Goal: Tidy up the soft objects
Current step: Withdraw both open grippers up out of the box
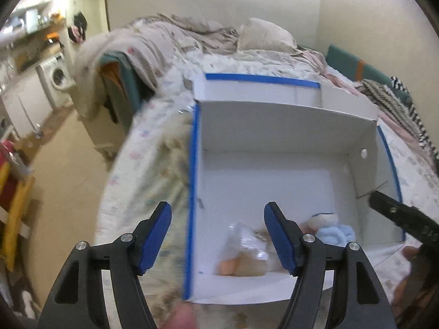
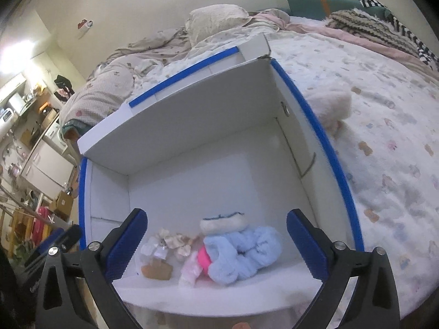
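Left wrist view: right gripper (image 1: 403, 219) is running off the right edge, tips only showing; bagged item (image 1: 247, 249) is lying half hidden behind a blue pad. Right wrist view: fluffy pink object (image 2: 332, 107) is blurring beside the box (image 2: 323, 137); kitchen clutter (image 2: 33, 115), left, is staying unreadable.

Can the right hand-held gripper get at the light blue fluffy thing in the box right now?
Probably yes. The right hand-held gripper is open and empty above the white box, whose top is open, and the blue soft item lies uncovered near the front wall.
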The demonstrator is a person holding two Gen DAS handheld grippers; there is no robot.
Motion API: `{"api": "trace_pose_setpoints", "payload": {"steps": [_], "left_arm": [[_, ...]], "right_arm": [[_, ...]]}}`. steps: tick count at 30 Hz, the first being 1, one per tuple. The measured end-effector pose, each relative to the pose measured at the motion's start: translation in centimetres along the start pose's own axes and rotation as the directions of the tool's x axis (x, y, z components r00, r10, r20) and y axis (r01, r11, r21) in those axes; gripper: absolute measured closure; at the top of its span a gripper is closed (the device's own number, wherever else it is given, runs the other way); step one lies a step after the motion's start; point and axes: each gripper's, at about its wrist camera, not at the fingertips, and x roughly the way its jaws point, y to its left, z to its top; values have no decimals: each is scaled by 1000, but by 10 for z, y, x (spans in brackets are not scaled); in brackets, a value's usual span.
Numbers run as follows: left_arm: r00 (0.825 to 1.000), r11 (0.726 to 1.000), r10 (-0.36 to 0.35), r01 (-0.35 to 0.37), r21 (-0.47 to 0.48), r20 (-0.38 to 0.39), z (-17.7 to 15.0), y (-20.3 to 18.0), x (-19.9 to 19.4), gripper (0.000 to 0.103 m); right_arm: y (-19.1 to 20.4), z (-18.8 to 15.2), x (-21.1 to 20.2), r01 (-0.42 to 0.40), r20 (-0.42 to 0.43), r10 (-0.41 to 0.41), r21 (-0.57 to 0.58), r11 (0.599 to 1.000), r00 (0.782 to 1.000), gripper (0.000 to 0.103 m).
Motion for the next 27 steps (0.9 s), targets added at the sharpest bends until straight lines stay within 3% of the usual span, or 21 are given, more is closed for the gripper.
{"api": "trace_pose_setpoints", "payload": {"steps": [2, 8, 13, 18, 22, 25, 27], "left_arm": [[1000, 1000, 13, -13, 12, 10, -1, 3, -7, 34], [998, 998, -35, 37, -46, 44, -11, 19, -31, 10], [994, 1000, -17, 20, -21, 112, -18, 21, -57, 0], [992, 1000, -18, 21, -22, 122, -34, 25, -73, 0], [996, 1000, 8, -8, -6, 91, -54, 23, -81, 0], [998, 999, -41, 41, 13, 47, -63, 20, -79, 0], [998, 999, -25, 24, 37, 50, -66, 15, -81, 0]], "right_arm": [[-1, -3, -8, 3, 8, -3, 2, 1000, 1000, 0], [0, -16, -29, 6, 29, -5, -18, 1000, 1000, 0], [14, -30, -49, 13, 68, -5, -116, 993, 998, 0], [28, -52, -70, 14, 117, 9, -192, 981, 993, 0], [33, -70, -74, 4, 96, 16, -209, 978, 995, 0], [34, -77, -75, 4, 83, 14, -212, 977, 996, 0], [34, -80, -75, -1, 74, 17, -215, 977, 997, 0]]}}
